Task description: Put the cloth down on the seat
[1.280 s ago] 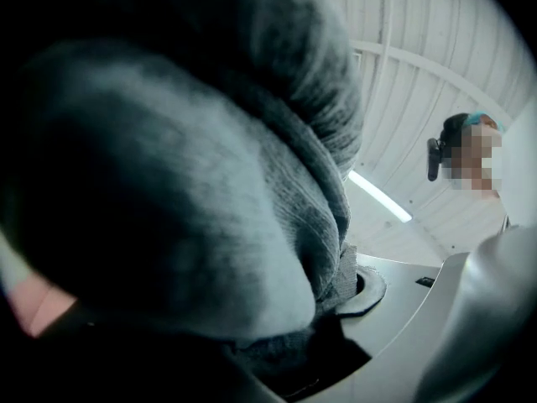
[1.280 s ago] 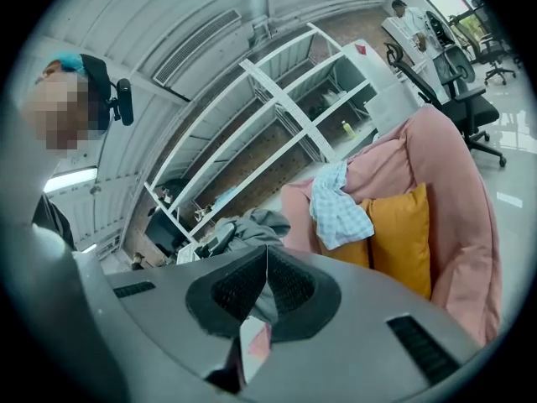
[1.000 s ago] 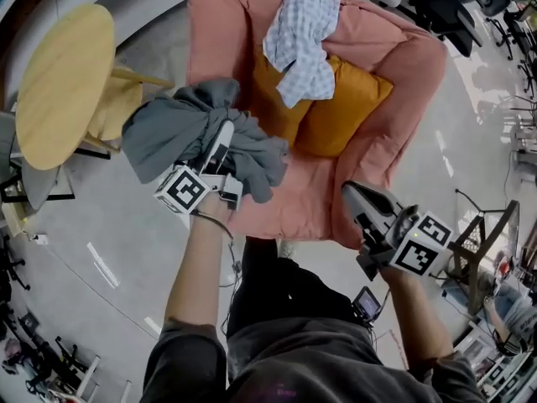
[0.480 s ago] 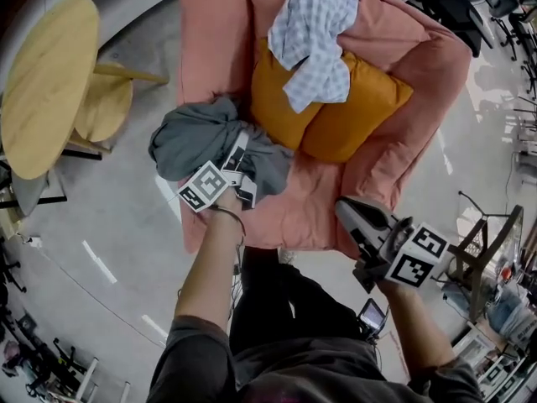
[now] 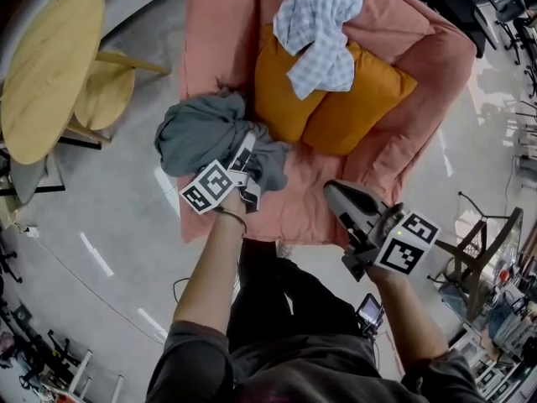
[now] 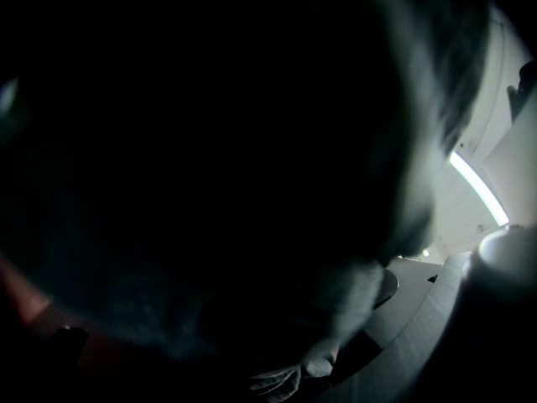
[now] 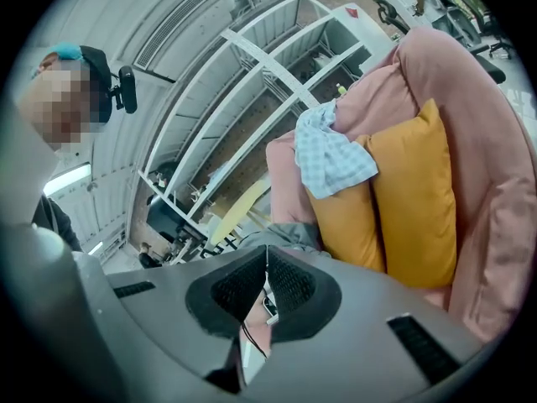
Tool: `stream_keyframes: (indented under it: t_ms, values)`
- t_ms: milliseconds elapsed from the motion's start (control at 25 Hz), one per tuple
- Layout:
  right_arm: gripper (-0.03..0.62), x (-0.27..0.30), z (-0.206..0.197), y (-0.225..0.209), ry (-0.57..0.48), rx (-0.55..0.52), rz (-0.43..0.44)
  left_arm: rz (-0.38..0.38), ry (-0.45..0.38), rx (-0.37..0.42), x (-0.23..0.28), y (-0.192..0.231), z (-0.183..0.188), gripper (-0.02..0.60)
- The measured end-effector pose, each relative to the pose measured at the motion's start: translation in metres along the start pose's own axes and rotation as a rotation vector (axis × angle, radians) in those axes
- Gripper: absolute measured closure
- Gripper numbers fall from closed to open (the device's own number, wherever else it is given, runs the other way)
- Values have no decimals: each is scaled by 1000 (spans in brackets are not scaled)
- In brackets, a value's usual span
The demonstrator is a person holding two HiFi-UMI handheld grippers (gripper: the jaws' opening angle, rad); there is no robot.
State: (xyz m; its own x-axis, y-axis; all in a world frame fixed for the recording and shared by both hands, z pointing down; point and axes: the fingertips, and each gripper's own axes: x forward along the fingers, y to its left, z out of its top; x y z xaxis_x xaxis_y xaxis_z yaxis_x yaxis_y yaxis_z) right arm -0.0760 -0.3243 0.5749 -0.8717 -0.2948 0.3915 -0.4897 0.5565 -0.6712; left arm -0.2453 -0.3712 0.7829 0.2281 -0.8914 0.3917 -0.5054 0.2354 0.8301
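Here, a soft, light grey cloth (image 5: 201, 133) bunches between the left gripper's (image 5: 243, 156) just-opening jaws on the pink seat (image 5: 295, 201), likely easiest pinched at any thick fold; right gripper's (image 5: 338, 196) jaws clenched, empty.

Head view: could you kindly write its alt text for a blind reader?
A grey cloth bundle covers the left gripper, whose jaws, buried in it, have just been opening, at a pink armchair's left side. The right gripper hovers shut near the seat's front.

a lab or workshop hall staged as a lounge: grey floor (image 5: 126, 217) with tape marks (image 5: 92, 254), white metal racks (image 7: 252, 82), office chairs (image 5: 503, 11), a pink armchair (image 5: 210, 49).
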Motion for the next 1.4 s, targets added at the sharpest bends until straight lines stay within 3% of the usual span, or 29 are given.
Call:
stream_keyframes:
  t_ms: [280,560,680,840,1040,1400]
  values:
    - [579,0,1,7,3,-9,14,112,-13,4,-15,7,-10,135]
    - [579,-2,-3,2,4,-1,4,217,-1,-97,-32,21,-33,135]
    - [579,-4,-3,5,3,-2,5,196,-4,-111,-32,16,-26,137]
    - [579,-4,-4,2,2,-2,-2,106,-8,-126,-16,3,-7,137]
    - [579,-5,-7,2,6,-4,-1,151,50,-149,-9,16,-15,137]
    - [579,-19,-21,22,4,-32,36,188,16,-175,-57,12,-43,137]
